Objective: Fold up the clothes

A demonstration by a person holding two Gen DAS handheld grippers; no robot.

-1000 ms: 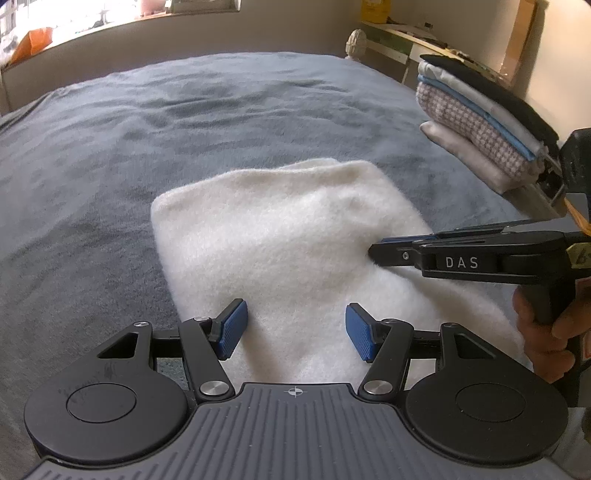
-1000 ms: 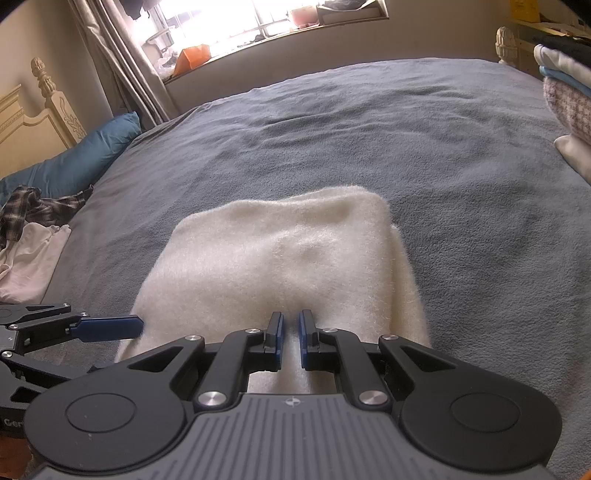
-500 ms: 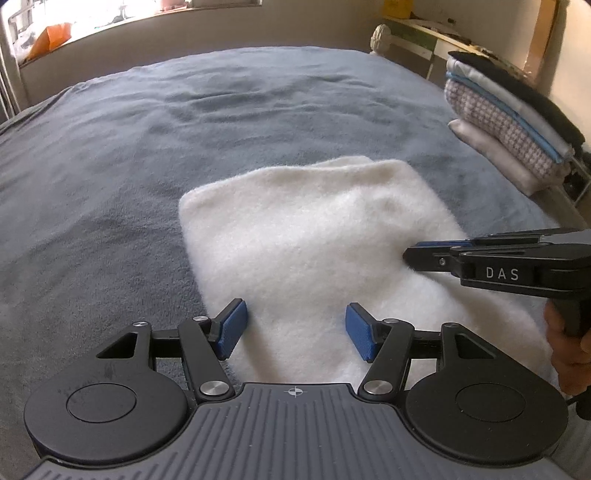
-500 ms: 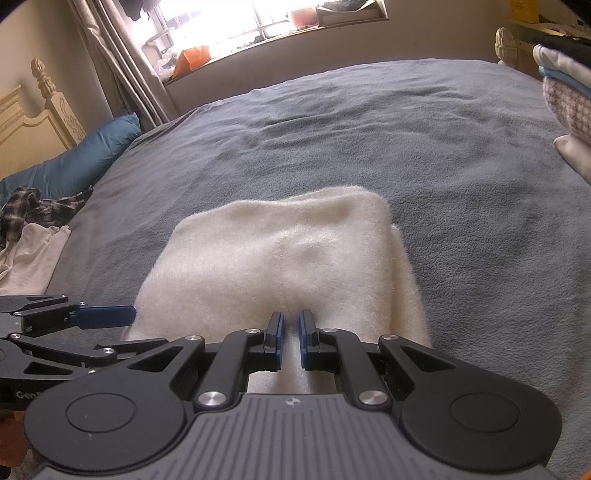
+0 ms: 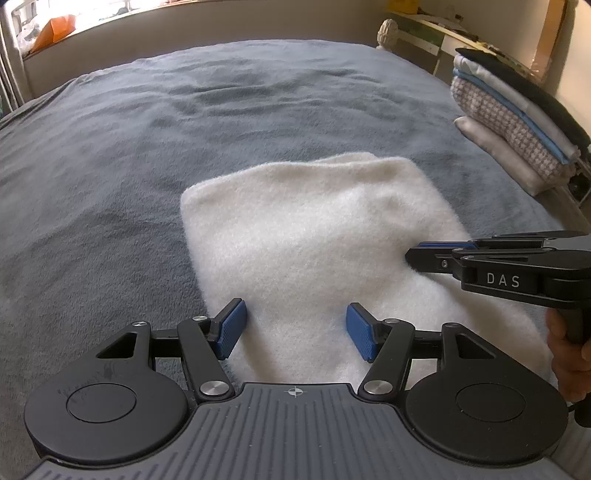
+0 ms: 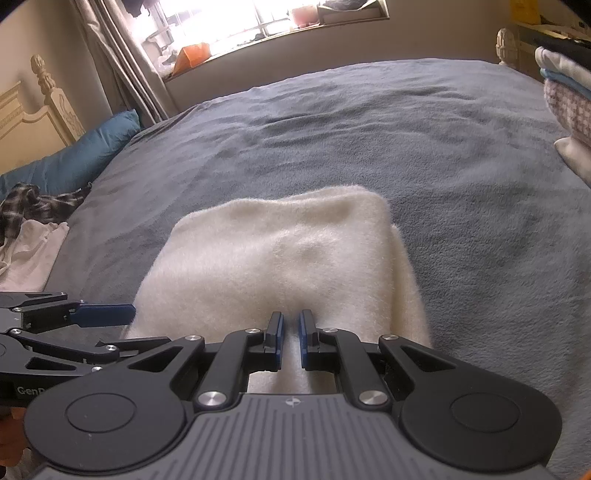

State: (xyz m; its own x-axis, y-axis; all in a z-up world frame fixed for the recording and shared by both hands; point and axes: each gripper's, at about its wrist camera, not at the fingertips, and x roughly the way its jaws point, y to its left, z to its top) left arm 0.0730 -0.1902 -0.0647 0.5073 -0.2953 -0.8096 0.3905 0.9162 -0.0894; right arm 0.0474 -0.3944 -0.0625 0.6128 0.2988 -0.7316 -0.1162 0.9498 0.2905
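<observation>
A folded white fluffy garment [image 5: 317, 236] lies flat on the grey blanket [image 5: 110, 155]. My left gripper [image 5: 293, 332] hovers open over the garment's near left corner, its blue pads wide apart with only fabric below them. In the right wrist view it comes in from the left [image 6: 110, 330], beside the garment's left edge. My right gripper [image 6: 291, 332] is shut, with just a thin slit between its pads, low over the garment's near edge [image 6: 280, 258]. From the left wrist view its tip [image 5: 417, 254] rests at the garment's right side, held by a hand [image 5: 569, 354].
A stack of folded clothes [image 5: 517, 122] stands at the bed's right edge. Rumpled plaid and white clothes [image 6: 26, 225] and a blue pillow [image 6: 74, 162] lie at the left by the headboard. A windowsill [image 6: 258, 33] runs behind the bed.
My left gripper has turned a little, so the garment and the right gripper sit further right in its view. The right gripper has not moved, and both jaws stand as before.
</observation>
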